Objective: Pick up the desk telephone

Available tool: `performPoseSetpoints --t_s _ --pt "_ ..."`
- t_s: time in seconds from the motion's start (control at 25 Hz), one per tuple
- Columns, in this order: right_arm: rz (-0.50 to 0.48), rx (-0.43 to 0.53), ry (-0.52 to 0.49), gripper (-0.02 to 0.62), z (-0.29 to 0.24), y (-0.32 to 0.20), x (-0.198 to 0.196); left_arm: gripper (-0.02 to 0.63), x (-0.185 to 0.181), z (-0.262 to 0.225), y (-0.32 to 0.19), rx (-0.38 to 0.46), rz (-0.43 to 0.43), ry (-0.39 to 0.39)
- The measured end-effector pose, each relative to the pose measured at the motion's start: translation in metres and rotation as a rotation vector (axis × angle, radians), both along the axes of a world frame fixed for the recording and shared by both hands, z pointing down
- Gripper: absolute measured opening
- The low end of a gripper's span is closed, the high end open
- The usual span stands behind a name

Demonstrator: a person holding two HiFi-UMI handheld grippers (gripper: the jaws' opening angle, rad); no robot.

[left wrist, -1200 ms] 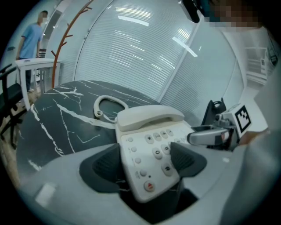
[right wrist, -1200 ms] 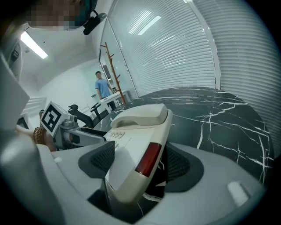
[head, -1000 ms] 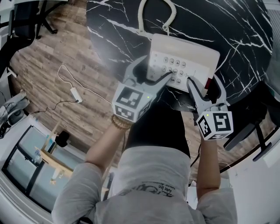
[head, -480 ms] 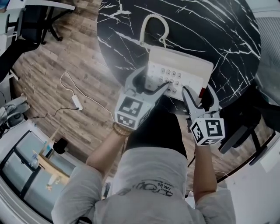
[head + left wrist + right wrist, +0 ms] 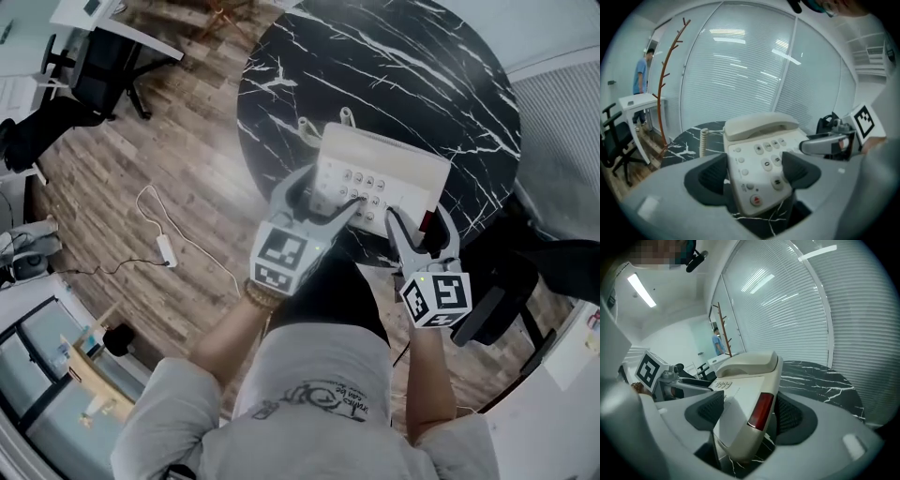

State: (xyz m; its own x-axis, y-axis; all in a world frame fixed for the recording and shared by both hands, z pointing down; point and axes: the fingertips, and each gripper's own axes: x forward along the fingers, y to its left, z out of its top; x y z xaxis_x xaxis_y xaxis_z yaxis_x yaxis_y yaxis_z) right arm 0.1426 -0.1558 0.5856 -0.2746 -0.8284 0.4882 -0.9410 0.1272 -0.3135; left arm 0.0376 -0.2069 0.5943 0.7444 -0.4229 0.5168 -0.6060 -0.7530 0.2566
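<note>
One coiled cord (image 5: 704,140) behind desk telephone (image 5: 384,161); marble table (image 5: 422,66) below; chair (image 5: 103,75) nearby.

The desk telephone (image 5: 761,161) shows keys "*" and "0".

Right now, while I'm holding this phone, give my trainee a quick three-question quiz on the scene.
1. True or false: the handset is missing from the cradle of the beige plastic desk telephone.
2. What are the right tongs shut on? A) the handset alone B) the telephone's corner with the red strip C) nothing
3. Fill in: the round black marble table has ____ veins.

Key: 1 false, the handset sits in its cradle; 2 B; 3 white.
</note>
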Motion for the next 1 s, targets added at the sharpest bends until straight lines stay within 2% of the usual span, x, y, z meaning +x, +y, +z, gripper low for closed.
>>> performPoseSetpoints --t_s 0.4,1.0 --pt "0.024 0.125 0.001 0.330 -0.109 -0.006 0.001 0.368 0.001 -0.115 -0.006 0.135 -0.015 0.034" --pt "0.020 0.275 0.044 0.331 -0.252 0.006 -0.005 0.368 -0.008 -0.257 0.011 0.280 -0.057 0.097"
